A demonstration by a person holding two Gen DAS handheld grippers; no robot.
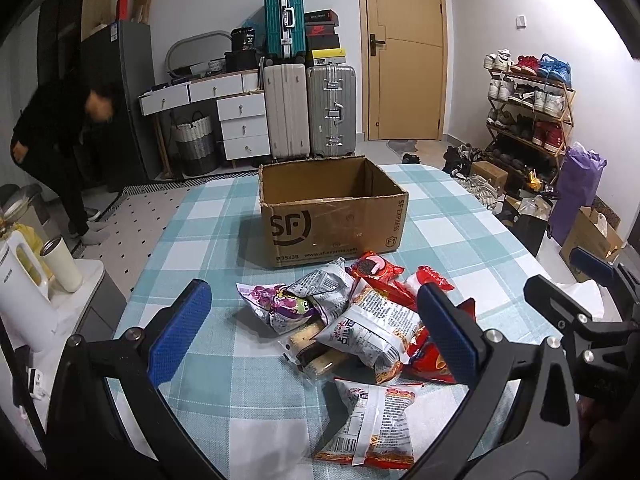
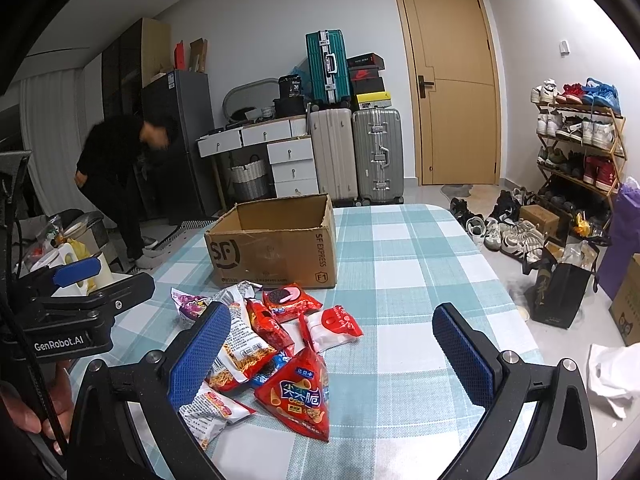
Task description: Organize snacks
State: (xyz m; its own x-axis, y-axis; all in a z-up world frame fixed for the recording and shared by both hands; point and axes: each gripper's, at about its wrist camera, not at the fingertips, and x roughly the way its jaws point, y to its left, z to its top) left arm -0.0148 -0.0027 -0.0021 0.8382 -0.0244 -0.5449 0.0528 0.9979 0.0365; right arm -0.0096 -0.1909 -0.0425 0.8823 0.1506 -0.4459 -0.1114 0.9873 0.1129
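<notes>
The table (image 1: 460, 216), covered in a blue-and-white checked cloth, carries everything the task concerns. Toward its far edge stands an open cardboard box (image 1: 332, 216) printed with "SF" on its near wall, flaps gone or folded out of sight, its inside bare as far as the views reach. Just in front of the box, nearer the middle of the table, lies a loose heap of snack packets (image 1: 360, 320) — overlapping, some tilted on one another. Among them a large red triangular chip bag (image 2: 298, 392) lies at the near side of the heap, a white noodle-snack bag (image 1: 372, 420) sits closest to the near edge, a red cookie packet (image 2: 290, 300) lies just short of the box, and a purple-and-white packet (image 1: 276, 300) lies on the heap's left side. The left gripper (image 1: 316, 332) hangs above the heap with its blue-padded fingers (image 1: 180, 328) spread wide, pinching nothing. The right gripper (image 2: 332, 356) hovers over the table just right of the heap, its fingers (image 2: 464, 352) likewise spread wide and empty — the chip bag shows between them. Beyond the far edge stand suitcases (image 1: 310, 108), a wooden door (image 1: 404, 48) and a shoe rack (image 1: 528, 112).
</notes>
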